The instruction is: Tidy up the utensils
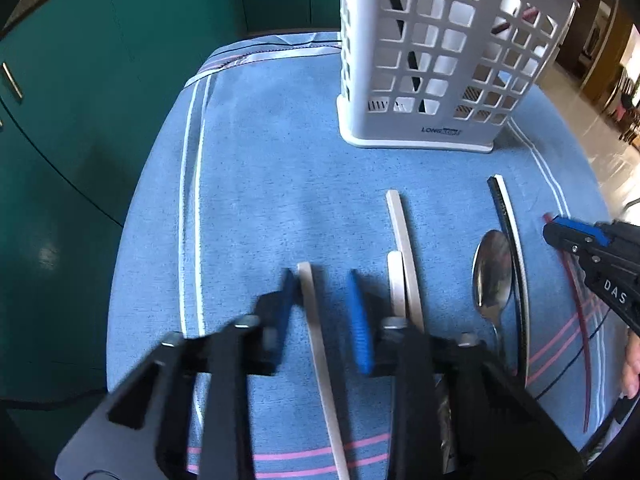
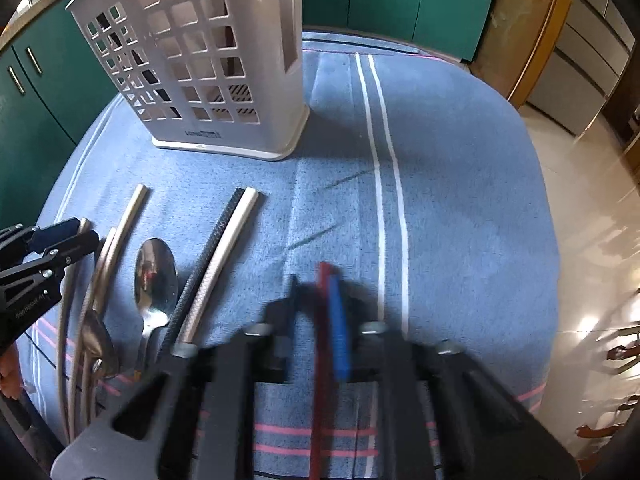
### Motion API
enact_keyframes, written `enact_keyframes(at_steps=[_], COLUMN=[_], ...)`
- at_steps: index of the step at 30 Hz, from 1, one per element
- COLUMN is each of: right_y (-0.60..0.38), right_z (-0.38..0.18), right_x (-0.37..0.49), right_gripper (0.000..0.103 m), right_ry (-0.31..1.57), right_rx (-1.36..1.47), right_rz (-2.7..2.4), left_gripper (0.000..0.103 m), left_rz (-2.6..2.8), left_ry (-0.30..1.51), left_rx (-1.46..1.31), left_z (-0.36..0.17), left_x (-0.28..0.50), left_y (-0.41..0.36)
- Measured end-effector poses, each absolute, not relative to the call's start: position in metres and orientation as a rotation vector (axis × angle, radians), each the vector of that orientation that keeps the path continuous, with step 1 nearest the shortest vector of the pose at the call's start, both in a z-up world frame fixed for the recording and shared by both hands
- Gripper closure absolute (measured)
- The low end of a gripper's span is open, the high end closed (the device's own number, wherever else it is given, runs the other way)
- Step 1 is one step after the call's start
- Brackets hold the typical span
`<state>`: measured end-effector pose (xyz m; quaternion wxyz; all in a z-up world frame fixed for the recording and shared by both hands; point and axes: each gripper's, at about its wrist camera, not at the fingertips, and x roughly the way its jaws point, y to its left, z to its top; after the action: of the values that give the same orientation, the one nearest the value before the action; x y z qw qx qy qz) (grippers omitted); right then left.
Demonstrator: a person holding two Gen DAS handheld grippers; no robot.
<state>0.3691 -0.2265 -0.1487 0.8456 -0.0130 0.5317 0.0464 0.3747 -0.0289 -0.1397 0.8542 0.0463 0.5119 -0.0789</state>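
Observation:
A white lattice utensil holder (image 1: 436, 60) stands at the far side of the blue cloth; it also shows in the right wrist view (image 2: 208, 64). My left gripper (image 1: 322, 304) is open with a white chopstick (image 1: 318, 344) lying between its fingers. Beside it lie two more white chopsticks (image 1: 404, 256), a metal spoon (image 1: 492, 276) and a black-and-white chopstick pair (image 1: 514, 264). My right gripper (image 2: 316, 312) is open around a red chopstick (image 2: 322, 344) on the cloth. The right gripper also shows in the left wrist view (image 1: 560, 232).
Green cabinets (image 1: 80, 120) stand close behind and left of the table. The blue striped cloth (image 2: 440, 200) covers the table, whose edge drops to a shiny floor (image 2: 592, 200) on the right. A second spoon (image 2: 96, 340) lies at the near left.

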Motion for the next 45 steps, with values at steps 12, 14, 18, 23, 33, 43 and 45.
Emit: enact_keyframes(at_steps=[12, 14, 18, 23, 33, 43, 45], right_y=[-0.232, -0.232, -0.236, -0.234, -0.22, -0.199, -0.197], right_z=[-0.053, -0.024, 0.021, 0.07, 0.13, 0.163, 0.157], right_x=[0.309, 0.292, 0.265, 0.24, 0.252, 0.268, 0.277], right_gripper=[0.096, 0.096, 0.096, 0.096, 0.096, 0.096, 0.096], right_ry=[0.86, 0.783, 0.654, 0.504, 0.242, 0.031, 0.026], right_rx=[0.022, 0.015, 0.015, 0.013, 0.045, -0.019, -0.022], right_rz=[0.119, 0.124, 0.143, 0.152, 0.176, 0.136, 0.14], left_gripper=[0.097, 0.097, 0.097, 0.097, 0.097, 0.097, 0.096], left_rz=[-0.183, -0.198, -0.221, -0.238, -0.266, -0.136, -0.1], left_ry=[0.892, 0.813, 0.655, 0.525, 0.321, 0.16, 0.144], left_rx=[-0.072, -0.099, -0.152, -0.214, -0.46, -0.582, -0.586], left_z=[-0.064, -0.035, 0.02, 0.063, 0.109, 0.13, 0.129], left_x=[0.346, 0.336, 0.312, 0.297, 0.307, 0.33, 0.339], left_y=[0.005, 0.011, 0.022, 0.03, 0.041, 0.052, 0.048])
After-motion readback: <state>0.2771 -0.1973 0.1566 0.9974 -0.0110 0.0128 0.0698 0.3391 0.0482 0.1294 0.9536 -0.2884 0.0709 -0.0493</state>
